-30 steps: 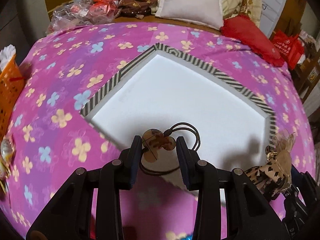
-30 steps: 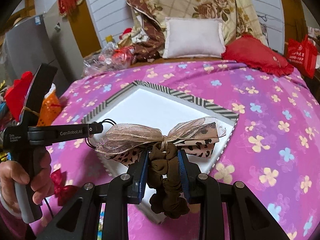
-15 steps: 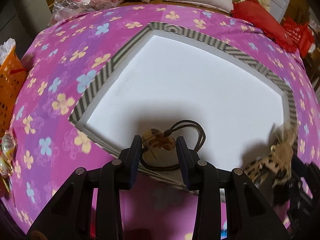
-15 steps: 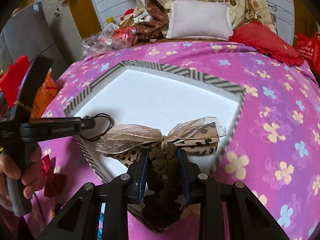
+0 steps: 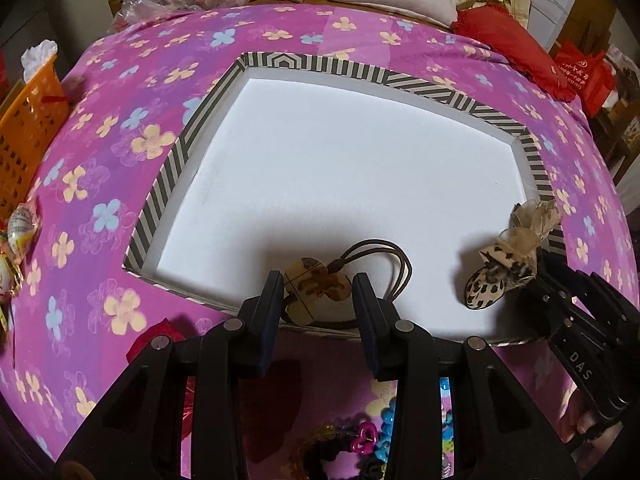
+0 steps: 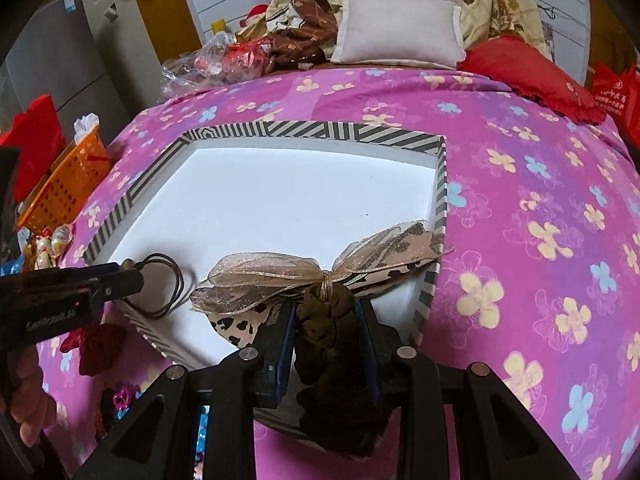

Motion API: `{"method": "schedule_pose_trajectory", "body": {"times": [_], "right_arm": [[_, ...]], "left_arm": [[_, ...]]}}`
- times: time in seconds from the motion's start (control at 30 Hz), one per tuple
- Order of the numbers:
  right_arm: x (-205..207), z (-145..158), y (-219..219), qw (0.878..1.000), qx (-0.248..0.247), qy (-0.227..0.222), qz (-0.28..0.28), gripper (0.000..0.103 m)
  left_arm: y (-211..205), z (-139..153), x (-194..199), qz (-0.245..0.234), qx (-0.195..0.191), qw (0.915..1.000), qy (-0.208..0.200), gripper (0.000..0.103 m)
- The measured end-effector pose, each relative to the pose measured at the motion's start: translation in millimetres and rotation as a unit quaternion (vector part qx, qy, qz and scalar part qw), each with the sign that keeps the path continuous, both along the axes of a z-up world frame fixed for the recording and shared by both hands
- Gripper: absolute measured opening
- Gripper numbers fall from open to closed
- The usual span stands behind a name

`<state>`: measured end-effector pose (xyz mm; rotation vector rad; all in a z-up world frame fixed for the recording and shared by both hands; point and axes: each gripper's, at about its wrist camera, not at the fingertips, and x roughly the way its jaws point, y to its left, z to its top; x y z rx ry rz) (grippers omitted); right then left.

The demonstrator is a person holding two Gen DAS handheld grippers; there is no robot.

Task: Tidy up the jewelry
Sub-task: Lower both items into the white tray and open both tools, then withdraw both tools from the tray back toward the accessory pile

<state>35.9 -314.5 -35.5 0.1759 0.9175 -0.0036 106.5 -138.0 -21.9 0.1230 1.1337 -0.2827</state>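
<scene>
Now both grippers were busy over the striped box [image 5: 188,152] on the pink flowered bed cover [image 6: 540,208]. The left gripper [image 5: 318,296] was closed on a flat heart-shaped pendant [image 5: 316,286], right at the near edge of the box. Its brown cord [image 5: 390,262] lay in loops on the white floor of the box, just past the fingers. The right gripper [image 6: 326,328] was squeezed shut on a brown scrunchie [image 6: 330,320] with a big see-through bow [image 6: 320,270] and leopard spots. It was at the near right corner of the box.

I think the pendant was hard and light, so holding it by its flat sides was good. The cord was floppy and could snag on a finger. The scrunchie was soft and squishy. It was best held by the thick brown part, not by the thin bow, which could crumple. More beads and hair ties [image 5: 368,440] waited on the cover near the box.
</scene>
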Motion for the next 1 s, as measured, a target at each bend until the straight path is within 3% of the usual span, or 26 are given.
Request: {"method": "schedule_pose_trajectory", "body": {"times": [0.03,0.1,0.3,0.37,0.43,0.53,1.0], "right_arm": [[0.9,0.9,2.8,1.000,-0.002,0.001,0.001,0.055],[1.1,3.5,7.8,1.000,0.000,0.001,0.008,0.059],[-14.1,19.1,14.7,1.000,-0.008,-0.019,0.008,0.059],[-21.8,25.3,15.7,1.000,-0.004,-0.025,0.005,0.059],[-30.8,31.9,16.5,0.999,0.000,-0.035,0.002,0.061],[-45.6,40.3,19.2,0.999,0.002,-0.048,-0.002,0.066],[-113.4,47.2,42.0,0.999,-0.004,-0.053,-0.005,0.066]], "left_arm": [[-0.5,0.0,-0.3,0.000,0.003,1.0000,-0.003,0.034],[-1.3,-0.5,-0.1,0.003,0.009,0.9999,-0.006,0.034],[2.4,2.8,-2.2,0.012,0.007,0.9997,-0.022,0.037],[5.9,7.9,-4.2,0.016,0.001,0.9994,-0.031,0.051],[10.2,13.7,-6.6,0.020,-0.009,0.9990,-0.038,0.055],[14.4,22.6,-11.6,0.024,-0.013,0.9985,-0.049,0.056],[45.4,54.1,-79.6,0.036,-0.008,0.9925,-0.116,0.058]]}}
